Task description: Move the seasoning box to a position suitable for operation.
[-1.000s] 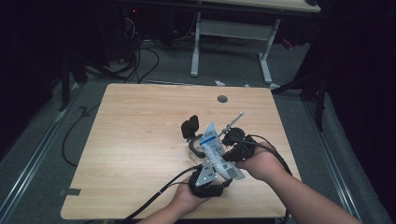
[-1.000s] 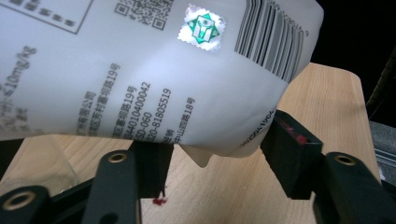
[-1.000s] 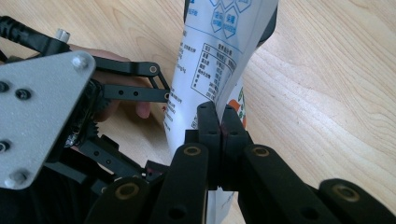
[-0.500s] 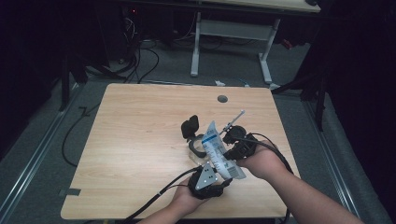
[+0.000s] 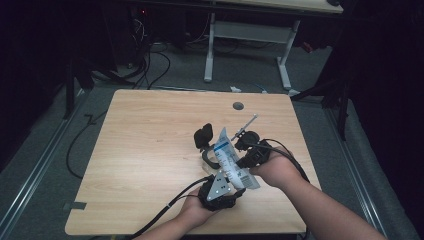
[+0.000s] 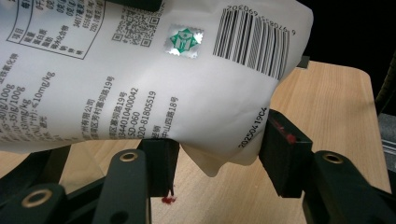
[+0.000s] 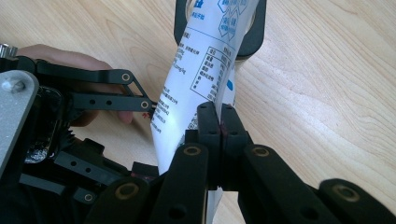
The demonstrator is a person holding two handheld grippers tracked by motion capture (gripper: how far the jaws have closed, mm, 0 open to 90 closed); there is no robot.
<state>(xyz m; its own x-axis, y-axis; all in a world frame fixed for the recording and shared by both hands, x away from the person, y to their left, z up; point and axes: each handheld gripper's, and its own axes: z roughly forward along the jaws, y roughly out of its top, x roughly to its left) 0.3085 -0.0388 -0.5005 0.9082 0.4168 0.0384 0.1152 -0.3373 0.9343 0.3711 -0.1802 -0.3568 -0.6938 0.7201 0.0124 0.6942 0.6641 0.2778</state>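
A white printed pouch (image 5: 227, 152) hangs above the wooden table (image 5: 150, 150) between both grippers. My right gripper (image 7: 220, 119) is shut on the pouch's (image 7: 196, 84) thin edge, its pads pinched together on the film. My left gripper (image 6: 219, 158) sits under the lower corner of the pouch (image 6: 140, 70). Its jaws have just been closing and stand apart on either side of that corner, not pressing on it. In the high view the left gripper (image 5: 234, 175) is nearest the person and the right gripper (image 5: 241, 161) is just beyond it.
A black ring-shaped holder (image 7: 254, 39) circles the pouch's far end; it is the dark piece (image 5: 205, 140) in the high view. A thin metal rod (image 5: 248, 123) lies beyond the right hand. A round grommet hole (image 5: 238, 106) sits near the table's far edge.
The left gripper has edged slightly left under the pouch's lower end. The right hand and the pouch have stayed put.
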